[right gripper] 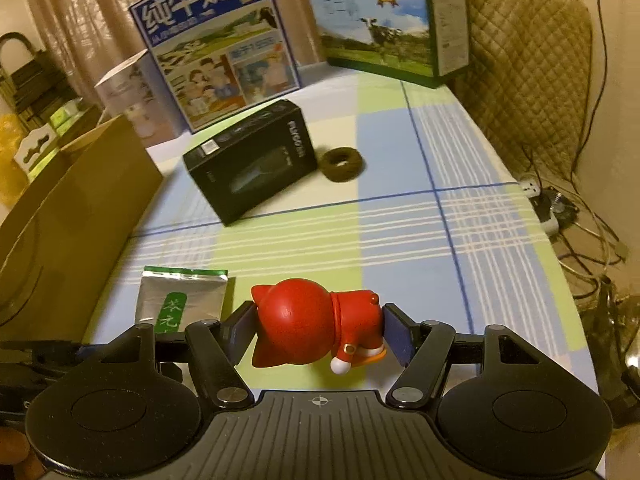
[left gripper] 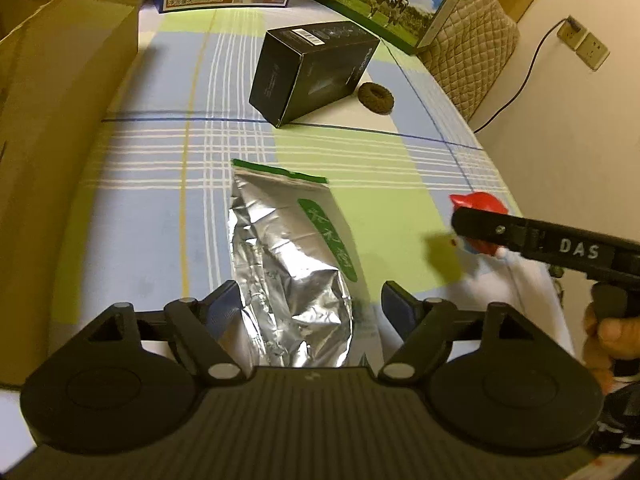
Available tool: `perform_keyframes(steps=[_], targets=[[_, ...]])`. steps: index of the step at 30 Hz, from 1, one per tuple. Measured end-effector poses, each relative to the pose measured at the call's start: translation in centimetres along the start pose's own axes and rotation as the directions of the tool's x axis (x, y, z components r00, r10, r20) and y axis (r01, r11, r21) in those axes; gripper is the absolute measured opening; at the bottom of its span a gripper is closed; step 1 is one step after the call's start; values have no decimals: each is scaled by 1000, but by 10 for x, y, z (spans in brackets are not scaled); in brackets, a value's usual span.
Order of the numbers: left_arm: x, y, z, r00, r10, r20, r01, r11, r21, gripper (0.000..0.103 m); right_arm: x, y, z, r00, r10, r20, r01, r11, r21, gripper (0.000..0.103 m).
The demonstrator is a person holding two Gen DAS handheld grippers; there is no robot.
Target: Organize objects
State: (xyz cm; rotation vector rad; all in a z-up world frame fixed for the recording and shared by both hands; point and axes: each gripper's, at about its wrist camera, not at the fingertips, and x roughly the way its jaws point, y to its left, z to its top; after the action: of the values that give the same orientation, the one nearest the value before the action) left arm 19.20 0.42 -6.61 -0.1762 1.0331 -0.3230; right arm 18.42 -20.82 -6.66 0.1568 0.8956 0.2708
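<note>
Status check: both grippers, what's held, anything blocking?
Left gripper open, straddling foil pouch. Right gripper shut on red figurine. Black box and brown ring ahead, well apart.

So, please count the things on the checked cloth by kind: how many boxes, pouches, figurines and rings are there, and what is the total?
Boxes: 4, namely black box, two milk cartons, brown cardboard box
Foil pouches: 1
Red figurines: 1, between the right tool's fingers
Brown rings: 1
Total: 7
</note>
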Motion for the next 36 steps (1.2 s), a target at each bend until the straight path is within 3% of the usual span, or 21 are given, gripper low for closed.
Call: perform_keyframes(steps=[13,16,19,26,36], targets=[[14,-22,-8,997,78,-13,-75,986,152,73,3,8,5,1000,19,11,-19,1000,-15,64],[15,-28,-12,995,99,1,-97,975,200,69,2,8,5,1000,17,13,-17,1000,-13,64],[13,-29,-13,997,74,-1,-72,974,216,55,2,7,5,1000,16,13,-16,1000,-11,64],[-1,-28,-19,999,42,-15,-38,982,185,42,-2,8,2,1000,17,20,-17,1000,-18,64],[-52,-18,-29,998,48,40,-53,989,137,42,-32,25,-27,998,13,56,-11,999,-31,64]])
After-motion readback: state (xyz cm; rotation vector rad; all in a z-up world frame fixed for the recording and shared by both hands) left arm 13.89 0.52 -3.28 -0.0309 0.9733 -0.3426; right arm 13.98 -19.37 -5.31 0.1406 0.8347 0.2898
